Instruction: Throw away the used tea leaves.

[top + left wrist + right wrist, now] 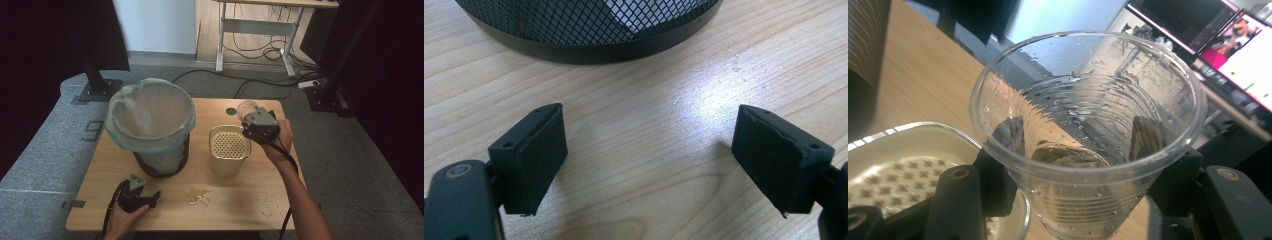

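Nearest, left claw resting wide and empty on the wooden worktop, a small puddle just right of it, in front of the cream strainer tub. Behind that tub's right edge, right claw clamped on a clear plastic cup with drops inside; likely risk: squeezing too hard, buckling the thin wall, dripping more onto the worktop. Left of the tub a lined mesh bin; beyond, grey carpet, cables, a desk frame

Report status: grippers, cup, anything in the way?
Right gripper shut on clear plastic cup, beside strainer bin. Left gripper open, empty. Puddle on table.
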{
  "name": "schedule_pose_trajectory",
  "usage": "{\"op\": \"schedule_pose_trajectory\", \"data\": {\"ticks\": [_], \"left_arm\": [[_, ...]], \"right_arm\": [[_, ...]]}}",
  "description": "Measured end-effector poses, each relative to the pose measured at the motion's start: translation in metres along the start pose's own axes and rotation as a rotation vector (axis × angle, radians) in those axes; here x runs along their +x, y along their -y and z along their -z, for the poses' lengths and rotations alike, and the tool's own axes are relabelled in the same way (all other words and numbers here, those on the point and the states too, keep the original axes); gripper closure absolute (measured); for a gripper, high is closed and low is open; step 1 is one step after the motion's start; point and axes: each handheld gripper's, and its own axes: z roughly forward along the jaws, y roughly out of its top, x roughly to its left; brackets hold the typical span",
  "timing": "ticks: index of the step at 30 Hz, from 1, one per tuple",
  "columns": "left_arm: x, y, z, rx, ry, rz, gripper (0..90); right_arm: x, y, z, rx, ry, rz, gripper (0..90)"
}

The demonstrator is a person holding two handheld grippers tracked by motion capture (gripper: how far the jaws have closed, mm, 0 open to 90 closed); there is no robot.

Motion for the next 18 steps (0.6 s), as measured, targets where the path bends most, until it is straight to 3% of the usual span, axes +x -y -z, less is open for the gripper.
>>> {"op": "schedule_pose_trajectory", "data": {"ticks": [1, 3, 5, 8, 9, 10, 16, 17, 18], "left_arm": [[0.0, 0.0, 0.0, 0.0, 0.001, -0.001, 14.0], [0.0, 0.0, 0.0, 0.0, 0.001, -0.002, 14.0], [0.0, 0.0, 0.0, 0.0, 0.001, -0.002, 14.0], [0.0, 0.0, 0.0, 0.0, 0.002, -0.003, 14.0], [0.0, 0.0, 0.0, 0.0, 0.002, -0.003, 13.9], [0.001, 0.0, 0.0, 0.001, 0.003, -0.003, 13.9], [0.0, 0.0, 0.0, 0.001, 0.003, -0.004, 13.8], [0.0, 0.0, 0.0, 0.001, 0.002, -0.004, 13.8], [0.0, 0.0, 0.0, 0.002, 0.003, -0.004, 13.8]], "right_arm": [[0.002, 0.0, -0.002, 0.012, 0.016, 0.044, 39.1], [0.002, 0.0, -0.003, 0.017, 0.023, 0.061, 39.1], [0.004, 0.001, -0.005, 0.03, 0.04, 0.119, 39.1], [0.005, 0.002, -0.006, 0.035, 0.052, 0.155, 39.0], [0.007, 0.002, -0.007, 0.048, 0.069, 0.212, 38.7], [0.007, 0.002, -0.007, 0.048, 0.069, 0.212, 38.7], [0.013, 0.002, -0.009, 0.065, 0.105, 0.328, 38.8], [0.015, 0.002, -0.01, 0.068, 0.122, 0.385, 38.8], [0.015, 0.002, -0.01, 0.068, 0.122, 0.385, 38.8]]}}
